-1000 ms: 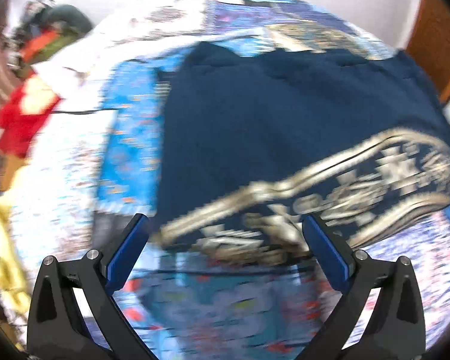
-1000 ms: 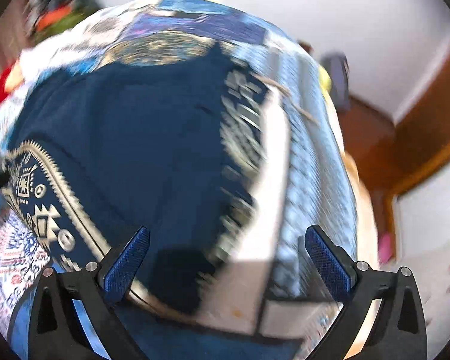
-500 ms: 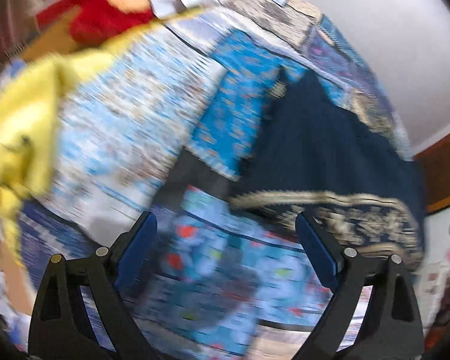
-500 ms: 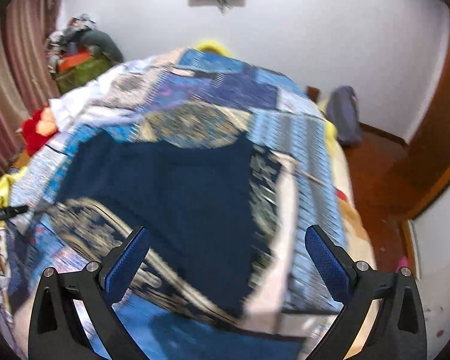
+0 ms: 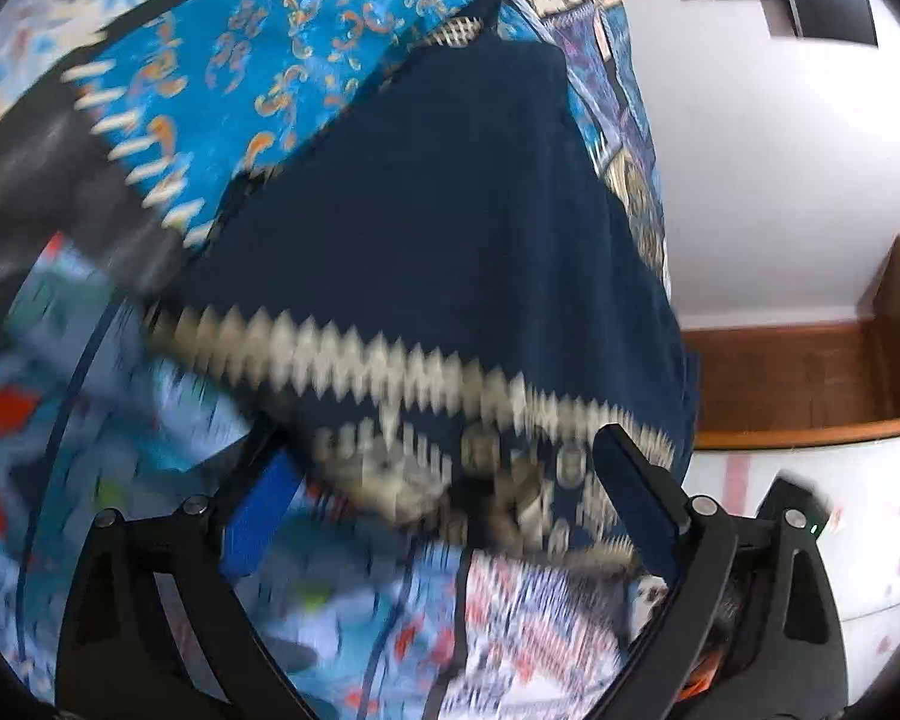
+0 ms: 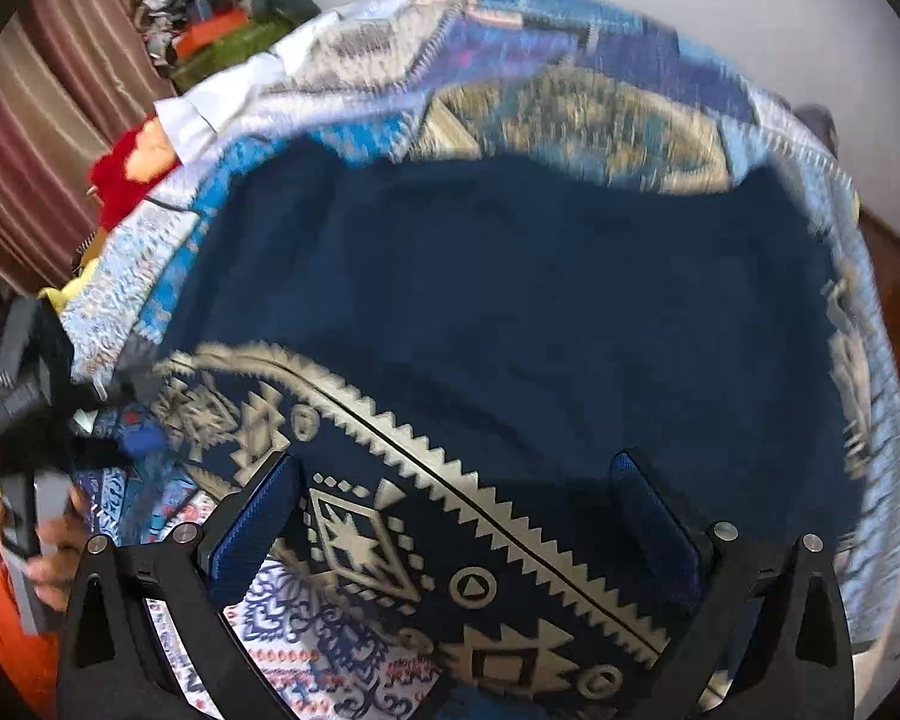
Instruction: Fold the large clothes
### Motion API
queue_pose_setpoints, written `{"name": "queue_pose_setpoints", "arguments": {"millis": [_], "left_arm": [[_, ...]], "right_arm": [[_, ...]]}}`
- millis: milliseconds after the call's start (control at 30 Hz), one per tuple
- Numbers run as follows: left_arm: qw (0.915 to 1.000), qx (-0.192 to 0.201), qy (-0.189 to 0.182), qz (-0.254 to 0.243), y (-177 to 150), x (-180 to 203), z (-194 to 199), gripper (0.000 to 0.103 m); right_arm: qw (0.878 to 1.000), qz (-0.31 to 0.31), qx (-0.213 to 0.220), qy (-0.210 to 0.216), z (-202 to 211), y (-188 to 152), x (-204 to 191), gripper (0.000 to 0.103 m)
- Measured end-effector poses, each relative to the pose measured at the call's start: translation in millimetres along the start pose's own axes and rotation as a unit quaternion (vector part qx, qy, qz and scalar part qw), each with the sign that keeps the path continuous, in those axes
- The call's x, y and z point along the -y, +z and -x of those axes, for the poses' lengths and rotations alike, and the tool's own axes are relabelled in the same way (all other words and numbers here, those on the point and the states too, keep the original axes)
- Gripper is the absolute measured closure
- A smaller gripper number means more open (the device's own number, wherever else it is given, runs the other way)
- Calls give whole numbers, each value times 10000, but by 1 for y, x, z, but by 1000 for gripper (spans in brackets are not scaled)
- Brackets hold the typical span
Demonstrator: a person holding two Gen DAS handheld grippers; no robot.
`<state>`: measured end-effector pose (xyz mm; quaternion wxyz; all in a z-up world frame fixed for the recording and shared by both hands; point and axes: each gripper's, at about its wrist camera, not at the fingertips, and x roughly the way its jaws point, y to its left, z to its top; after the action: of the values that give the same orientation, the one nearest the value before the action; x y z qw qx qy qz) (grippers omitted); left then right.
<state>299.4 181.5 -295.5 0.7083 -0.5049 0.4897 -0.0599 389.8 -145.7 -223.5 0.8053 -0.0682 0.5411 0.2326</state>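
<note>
**Over the navy cloth: both tools brought low to the patterned border**

Across the bed (image 6: 678, 96), a large navy cloth (image 6: 510, 300) with a cream geometric border lies spread flat on the patchwork bedcover (image 5: 222, 78). Compared with half a second ago, the left tool (image 5: 444, 504) has been swung from a view of the bedcover's left side back toward the cloth, and the right tool (image 6: 450, 510) has been lowered from a raised, room-wide view to just above the border. This is judged to be a return to the near edge for a fresh grasp, so that the next fold can be started.

Relative to the cloth, the left tool is seen at the near left corner of the border, with the blurred hem between its widely parted blue pads (image 5: 258, 516). The right tool is held farther along the same border, spread wide, nothing gripped. Whether either pad touches fabric cannot be told. Beyond the cloth's left side, a red plush toy (image 6: 132, 174) is seen.
</note>
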Motion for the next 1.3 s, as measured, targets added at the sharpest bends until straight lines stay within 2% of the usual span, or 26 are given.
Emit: {"name": "queue_pose_setpoints", "arguments": {"millis": [167,200,233,267,333,367,433,533,633,700,800,867,933,1000,1067,1133,1200,1233,1300], "left_arm": [[9995,306,44,105,35,1,-18,9],[9992,385,110,98,38,3,-19,18],[9982,517,297,72,42,5,-19,34],[9966,642,516,-17,44,9,-19,42],[9944,778,675,-242,41,17,-15,66],[9934,831,710,-335,39,23,-12,70],[9880,1040,941,-649,33,40,0,85],[9748,1433,1238,-1175,21,67,28,92],[9536,1939,1508,-1740,1,95,64,96],[9410,2219,1631,-1966,-12,105,82,96],[9195,2463,2047,-2281,-20,123,93,96],[9033,2560,2399,-2468,-27,121,97,96],[8872,2622,2711,-2658,-32,127,95,96],[8797,2641,2776,-2817,-35,139,91,97],[8691,2699,2777,-3077,-40,159,84,97],[8520,2789,2756,-3470,-48,188,72,97],[8317,2880,2746,-3872,-61,218,61,97],[8179,2935,2712,-4139,-72,239,53,97],[7975,2987,2582,-4561,-94,272,34,97]], "right_arm": [[9999,88,46,101,2,0,3,0],[9999,81,42,109,2,0,3,0],[9999,77,37,113,2,0,4,0],[9999,92,15,124,3,1,3,0],[9998,114,-18,153,5,3,2,0],[9998,108,-12,179,8,6,1,0],[9998,93,105,121,14,9,-2,0],[9980,143,613,-72,31,14,-14,0],[9964,272,801,-105,35,21,-32,0],[9962,438,743,-140,28,24,-47,0],[9961,857,195,-61,-7,20,-76,0],[9936,1089,-221,184,-29,15,-89,0],[9915,1202,-350,346,-32,18,-99,0],[9916,1148,-343,490,-25,20,-98,0],[9921,990,-254,725,-10,21,-86,1],[9944,751,-14,748,10,17,-66,1],[9964,498,266,638,31,9,-42,1],[9970,306,414,579,46,3,-22,1],[9966,-107,647,507,73,-8,18,1]]}}
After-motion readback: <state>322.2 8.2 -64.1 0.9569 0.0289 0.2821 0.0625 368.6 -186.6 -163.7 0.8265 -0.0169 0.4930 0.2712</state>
